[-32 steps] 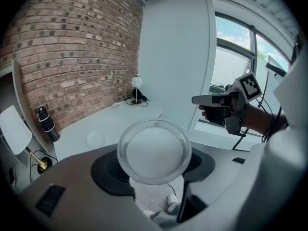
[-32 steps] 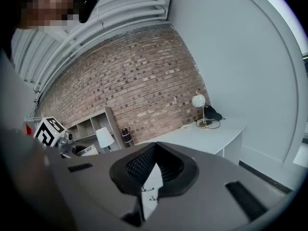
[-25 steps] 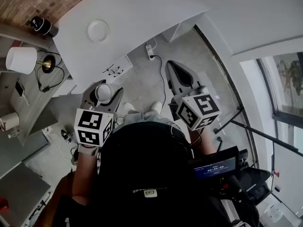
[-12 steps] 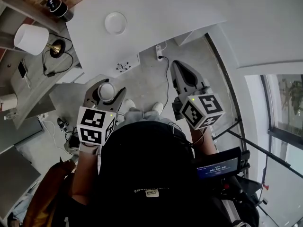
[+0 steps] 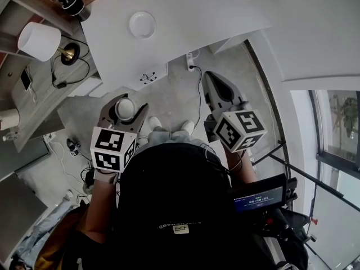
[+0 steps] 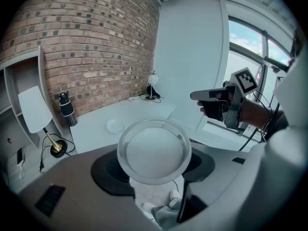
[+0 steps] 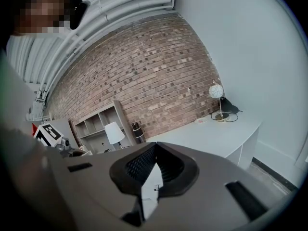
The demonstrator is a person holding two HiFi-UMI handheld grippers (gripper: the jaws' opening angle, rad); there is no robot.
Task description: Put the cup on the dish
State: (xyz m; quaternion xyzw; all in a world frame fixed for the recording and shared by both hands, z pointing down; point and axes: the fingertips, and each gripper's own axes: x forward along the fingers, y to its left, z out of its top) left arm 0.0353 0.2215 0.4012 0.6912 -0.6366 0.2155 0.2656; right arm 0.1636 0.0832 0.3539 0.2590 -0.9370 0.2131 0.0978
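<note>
The cup [image 6: 154, 150], clear and round, is clamped between the jaws of the left gripper [image 5: 124, 102], which is held above the grey floor [image 5: 169, 94]. Ahead of this gripper and well apart from it, the dish [image 5: 142, 24] lies on the white table [image 5: 202, 16]. Further off to the gripper's left stand a white lamp [image 5: 38, 41] and a dark bottle [image 5: 71, 2]. To its right, the right gripper [image 5: 210, 79] has its jaws pressed together with nothing between them.
</note>
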